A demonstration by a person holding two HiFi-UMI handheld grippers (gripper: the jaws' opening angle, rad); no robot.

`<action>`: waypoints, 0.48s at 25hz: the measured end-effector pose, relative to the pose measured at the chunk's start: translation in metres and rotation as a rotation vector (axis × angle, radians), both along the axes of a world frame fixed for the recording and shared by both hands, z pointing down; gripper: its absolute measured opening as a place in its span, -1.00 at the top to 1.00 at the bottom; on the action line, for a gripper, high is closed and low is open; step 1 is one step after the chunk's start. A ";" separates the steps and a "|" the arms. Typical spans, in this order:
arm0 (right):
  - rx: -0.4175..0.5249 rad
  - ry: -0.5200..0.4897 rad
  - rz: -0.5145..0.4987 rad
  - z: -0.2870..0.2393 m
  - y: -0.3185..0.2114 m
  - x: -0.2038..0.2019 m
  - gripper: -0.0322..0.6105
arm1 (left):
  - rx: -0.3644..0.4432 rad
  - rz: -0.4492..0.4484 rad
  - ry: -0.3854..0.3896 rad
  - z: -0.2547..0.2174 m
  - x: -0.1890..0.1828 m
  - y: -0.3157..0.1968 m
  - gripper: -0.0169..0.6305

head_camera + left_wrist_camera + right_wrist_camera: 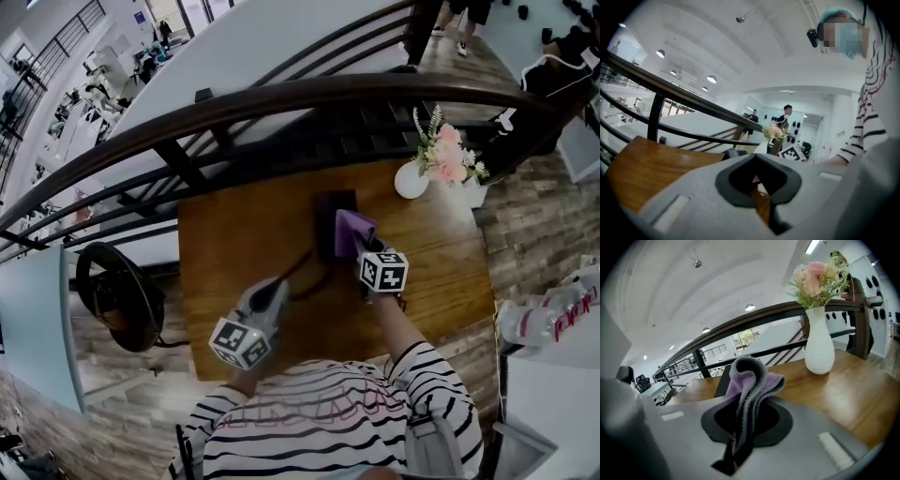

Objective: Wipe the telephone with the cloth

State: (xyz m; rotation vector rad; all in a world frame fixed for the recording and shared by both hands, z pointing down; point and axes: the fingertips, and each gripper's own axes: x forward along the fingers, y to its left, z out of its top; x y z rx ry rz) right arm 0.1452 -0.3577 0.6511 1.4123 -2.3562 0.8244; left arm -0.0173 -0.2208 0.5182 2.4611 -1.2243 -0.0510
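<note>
- The telephone (325,217) is partly covered in the head view by the cloth (353,231); only its dark left side and far end show, and no keys or handset can be made out
- In the right gripper view the telephone is a dark sliver behind the cloth's fold; whether the cloth touches it cannot be told
- Counted: one telephone, one cloth, one white vase (411,180) of flowers, two grippers
- The right gripper (362,249) has its jaws pinched on a fold of the purple-and-grey cloth, held over the telephone's right side
- The left gripper (277,287), on the near left of the telephone, has its jaws pressed together on nothing
- The telephone lies mid-surface (230,253), close to the far edge under the railing (281,98)
- Left of the telephone is bare wood out to the edge
- The vase stands well apart, at the far right corner beyond the telephone
</note>
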 end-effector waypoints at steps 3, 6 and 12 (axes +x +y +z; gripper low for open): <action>-0.001 0.023 0.034 0.001 -0.003 0.023 0.79 | -0.001 0.009 0.002 0.000 0.005 0.000 0.94; -0.006 0.049 0.065 0.003 -0.006 0.043 0.79 | -0.002 0.014 0.001 0.000 0.008 0.001 0.94; -0.017 0.060 0.121 0.003 -0.004 0.071 0.79 | -0.005 0.013 -0.003 0.002 0.012 0.003 0.94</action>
